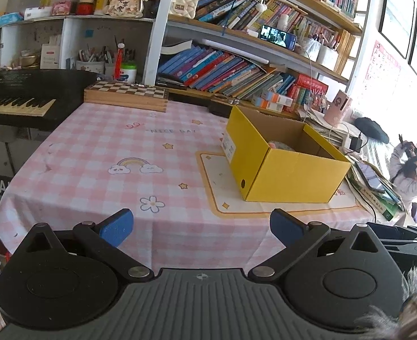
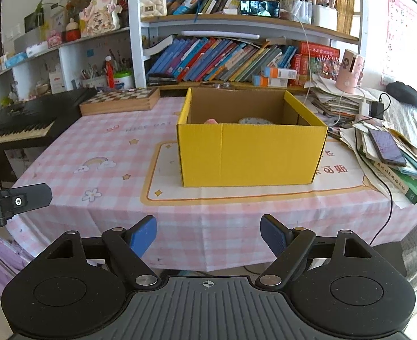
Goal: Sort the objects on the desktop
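An open yellow cardboard box [image 2: 251, 153] on the pink checked surface [image 2: 100, 147] already holds 2 partly hidden items. The left gripper [image 1: 201, 226] and right gripper [image 2: 208, 233] hover with jaws released and empty; sorting looks nearly done.

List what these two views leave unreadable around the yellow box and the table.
- Yellow box contents: right wrist view shows only pink and pale tops above the front wall; left wrist view only a sliver.
- Box label: left wrist view, text too small.
- Phone on the paper stack: screen too small to read.
- Table's near edge: hidden behind the left gripper and right gripper, both open and empty.
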